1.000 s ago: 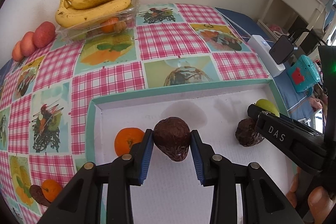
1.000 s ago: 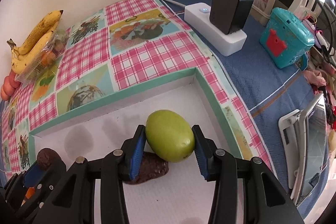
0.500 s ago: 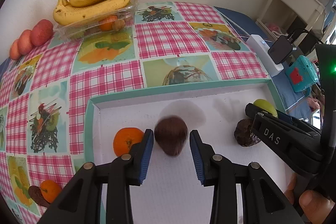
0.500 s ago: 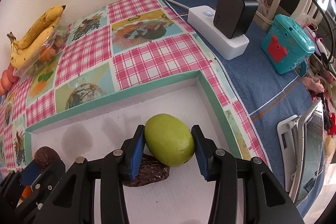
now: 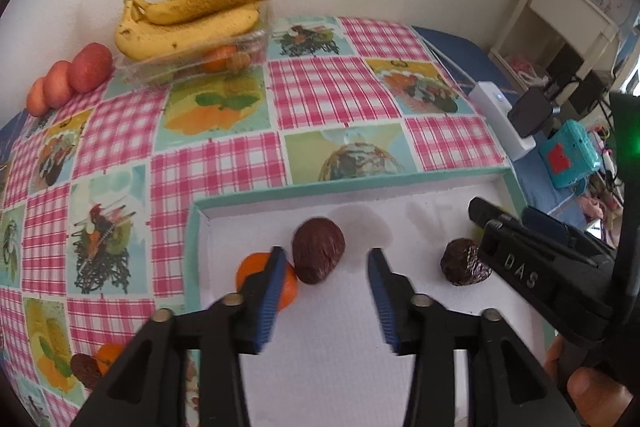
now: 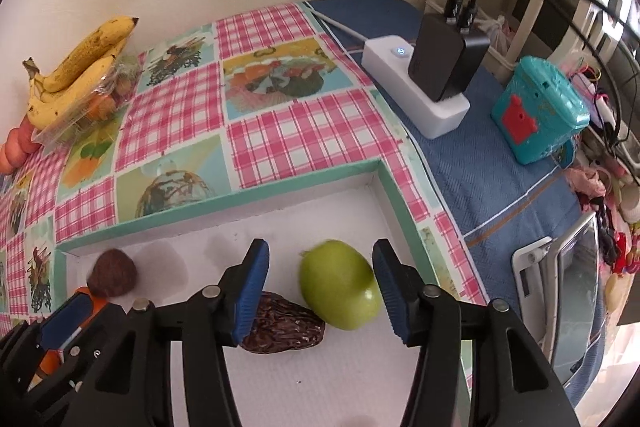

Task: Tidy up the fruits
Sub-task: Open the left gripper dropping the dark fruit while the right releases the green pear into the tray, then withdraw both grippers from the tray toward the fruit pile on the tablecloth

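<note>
Left wrist view: our left tongs [image 5: 324,267] are opening off a dark wrinkled fruit [image 5: 318,250] near the tray's [image 5: 248,197] far-left corner, while our right tongs [image 6: 320,267] are opening off the green fruit [image 6: 340,285] near its far-right corner, sorting both inside.

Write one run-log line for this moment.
left gripper: opening, brown fruit released in tray | right gripper: opening, green fruit between jaws, in tray

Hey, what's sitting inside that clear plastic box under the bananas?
Through the clear plastic box, under the bananas, an orange fruit and a brownish round one show. The bananas and glare hide the rest of the contents.
</note>
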Tool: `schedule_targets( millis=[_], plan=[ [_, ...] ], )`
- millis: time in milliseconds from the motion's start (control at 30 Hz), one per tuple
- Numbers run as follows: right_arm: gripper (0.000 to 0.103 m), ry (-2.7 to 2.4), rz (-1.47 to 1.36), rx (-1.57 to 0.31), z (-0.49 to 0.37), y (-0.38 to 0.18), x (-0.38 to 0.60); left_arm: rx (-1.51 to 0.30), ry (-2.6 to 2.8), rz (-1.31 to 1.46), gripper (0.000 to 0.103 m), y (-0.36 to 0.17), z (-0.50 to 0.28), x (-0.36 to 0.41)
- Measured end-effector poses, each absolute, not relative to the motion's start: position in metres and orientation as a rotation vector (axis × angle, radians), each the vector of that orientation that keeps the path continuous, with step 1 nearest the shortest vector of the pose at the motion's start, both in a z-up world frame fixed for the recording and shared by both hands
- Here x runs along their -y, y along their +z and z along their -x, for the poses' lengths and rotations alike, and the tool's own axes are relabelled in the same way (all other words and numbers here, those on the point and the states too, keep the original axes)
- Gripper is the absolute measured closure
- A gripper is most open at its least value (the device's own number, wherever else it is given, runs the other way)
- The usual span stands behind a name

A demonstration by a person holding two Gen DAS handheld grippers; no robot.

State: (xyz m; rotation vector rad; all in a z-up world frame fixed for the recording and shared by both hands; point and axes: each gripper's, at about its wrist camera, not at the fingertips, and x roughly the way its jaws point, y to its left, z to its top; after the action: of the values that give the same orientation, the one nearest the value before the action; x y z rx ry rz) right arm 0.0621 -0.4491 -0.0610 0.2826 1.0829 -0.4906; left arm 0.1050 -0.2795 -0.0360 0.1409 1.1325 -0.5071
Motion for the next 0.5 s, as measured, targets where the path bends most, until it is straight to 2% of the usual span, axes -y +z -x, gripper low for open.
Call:
schedule_targets(
  millis=[33,67,133,233,500],
  plan=[
    [0.047,-0.488,-0.279,-1.082,-0.063,-0.059,0.448,-1.129,-0.502,-0.134,0.043,-0.033,-0.106,0.277],
    [0.044,-0.487,-0.276,-1.081,-0.063,-0.058,0.448,-1.125,-0.495,-0.126,0.042,-0.029,-0.108,0.275],
    [0.028,-0.487,-0.268,-1.079,-0.063,-0.055,0.446,-1.120,-0.473,-0.119,0.038,-0.024,-0.112,0.270],
    [0.027,-0.482,-0.249,-1.075,-0.066,-0.052,0.443,-1.110,-0.426,-0.117,0.030,-0.018,-0.118,0.260],
    [0.027,-0.480,-0.224,-1.074,-0.069,-0.047,0.438,-1.132,-0.271,-0.059,0.027,-0.024,-0.139,0.221]
  ],
)
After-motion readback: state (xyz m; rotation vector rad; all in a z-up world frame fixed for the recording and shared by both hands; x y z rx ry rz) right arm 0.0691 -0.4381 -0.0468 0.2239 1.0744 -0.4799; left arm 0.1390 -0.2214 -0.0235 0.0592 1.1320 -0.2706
